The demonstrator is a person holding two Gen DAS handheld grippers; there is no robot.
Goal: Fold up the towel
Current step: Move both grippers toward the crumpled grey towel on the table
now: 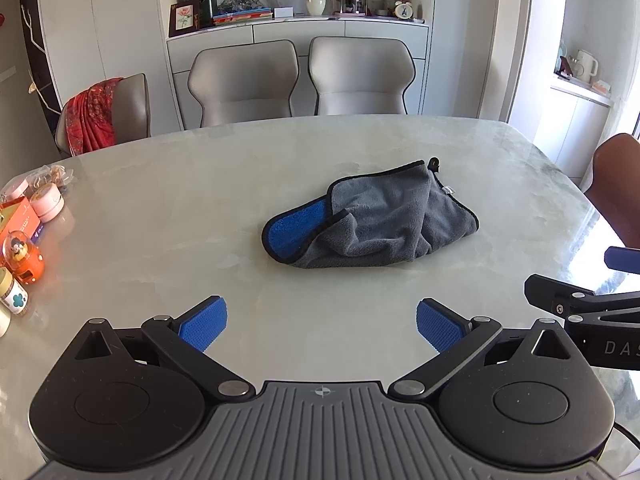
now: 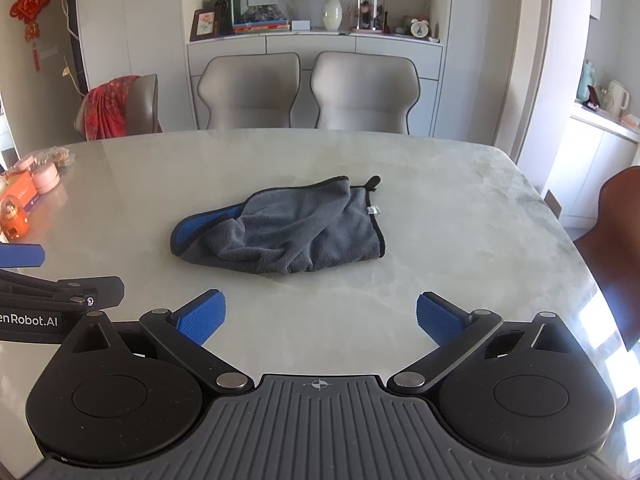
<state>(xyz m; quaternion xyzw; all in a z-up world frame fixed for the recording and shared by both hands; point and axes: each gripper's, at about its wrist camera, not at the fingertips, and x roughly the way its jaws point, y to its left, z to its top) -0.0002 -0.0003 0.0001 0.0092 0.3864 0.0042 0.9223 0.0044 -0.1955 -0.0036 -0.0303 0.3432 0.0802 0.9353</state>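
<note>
A grey towel [image 1: 384, 216] with a blue underside and black trim lies crumpled in the middle of the marble table [image 1: 200, 200]; it also shows in the right wrist view [image 2: 296, 228]. A black hanging loop [image 1: 433, 164] sticks out at its far corner. My left gripper [image 1: 322, 326] is open and empty, above the table short of the towel. My right gripper [image 2: 320, 318] is open and empty, also short of the towel. Each gripper's side shows in the other's view, the right gripper's arm [image 1: 580, 304] at the right edge and the left gripper's arm [image 2: 60, 292] at the left edge.
Small boxes, pink tins and an orange toy [image 1: 24, 256] crowd the table's left edge. Two grey chairs [image 1: 296, 80] stand behind the table, a chair with a red cloth [image 1: 96, 116] at far left and a brown chair [image 1: 620, 200] at right. A cabinet [image 1: 296, 28] holds ornaments.
</note>
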